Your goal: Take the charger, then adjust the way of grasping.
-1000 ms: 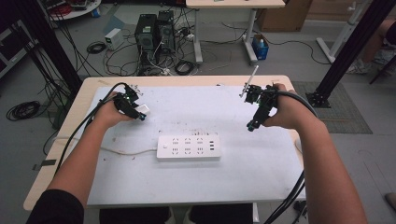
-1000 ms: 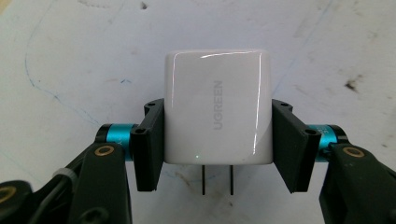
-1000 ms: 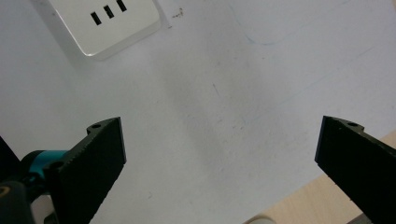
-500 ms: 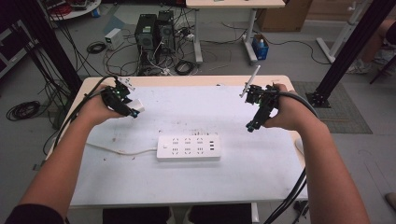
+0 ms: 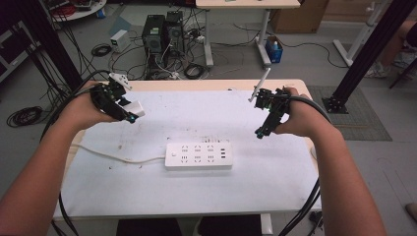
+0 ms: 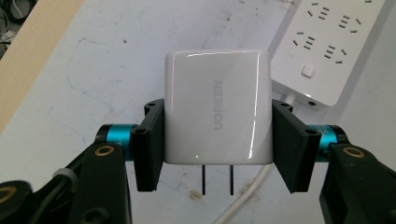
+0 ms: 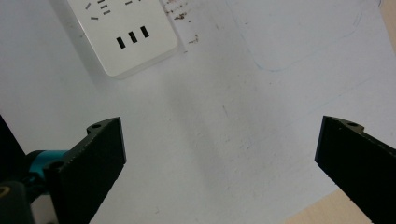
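Two flat, glossy sides of the light, rigid charger (image 6: pixel 217 107) suit the left gripper (image 6: pixel 217 154) pinching it; right gripper (image 7: pixel 219 163) jaws spread.

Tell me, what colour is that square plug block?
Glossy white plastic charger block with grey lettering, clearest in the left gripper view.

The left gripper (image 5: pixel 129 112), clamped on the charger (image 6: pixel 218 112), now sits higher and seemingly farther from the strip (image 5: pixel 198 156).

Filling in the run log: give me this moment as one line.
left tongs: shut on white charger, held above table | right tongs: open, nothing between | power strip: flat mid-table, sockets free
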The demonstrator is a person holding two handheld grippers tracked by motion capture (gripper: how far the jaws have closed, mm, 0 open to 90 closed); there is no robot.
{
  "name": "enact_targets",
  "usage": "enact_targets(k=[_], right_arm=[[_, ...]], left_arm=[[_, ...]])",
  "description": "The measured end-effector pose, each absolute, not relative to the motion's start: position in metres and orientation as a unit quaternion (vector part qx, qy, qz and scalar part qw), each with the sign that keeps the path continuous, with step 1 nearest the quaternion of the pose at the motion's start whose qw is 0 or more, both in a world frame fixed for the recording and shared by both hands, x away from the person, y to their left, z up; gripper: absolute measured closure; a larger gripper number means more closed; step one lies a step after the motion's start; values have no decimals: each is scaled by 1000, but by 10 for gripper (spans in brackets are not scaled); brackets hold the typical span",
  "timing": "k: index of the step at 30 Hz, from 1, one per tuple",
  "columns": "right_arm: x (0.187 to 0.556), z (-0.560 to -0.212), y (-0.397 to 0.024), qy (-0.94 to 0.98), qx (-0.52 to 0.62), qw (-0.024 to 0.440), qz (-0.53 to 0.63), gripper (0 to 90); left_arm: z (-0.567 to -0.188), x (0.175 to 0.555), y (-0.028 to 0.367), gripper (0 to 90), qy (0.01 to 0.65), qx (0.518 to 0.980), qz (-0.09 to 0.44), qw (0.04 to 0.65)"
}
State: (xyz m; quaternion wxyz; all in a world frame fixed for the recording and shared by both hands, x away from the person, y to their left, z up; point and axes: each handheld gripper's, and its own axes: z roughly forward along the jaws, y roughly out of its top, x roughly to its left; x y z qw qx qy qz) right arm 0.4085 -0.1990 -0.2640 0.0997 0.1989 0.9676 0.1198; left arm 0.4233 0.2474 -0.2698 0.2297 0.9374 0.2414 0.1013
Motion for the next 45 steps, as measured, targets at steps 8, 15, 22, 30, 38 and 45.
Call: enact_targets(k=[8,15,22,30,38,45], right_arm=[[413,-265,-202,966,204,101,121,12],[412,-269,-200,965,205,94,133,12],[413,-278,-194,961,216,75,158,12],[415,-283,-189,933,264,42,240,12],[416,-296,-173,924,273,10,269,12],[416,-308,-159,920,273,-18,281,13]], left_arm=[[-275,426,241,424,227,941,101,230],[-286,424,227,424,208,940,106,251],[-304,424,210,424,183,943,104,259],[-309,418,189,424,148,937,119,293],[-315,407,172,425,121,937,127,301],[-328,399,161,425,101,933,130,321]])
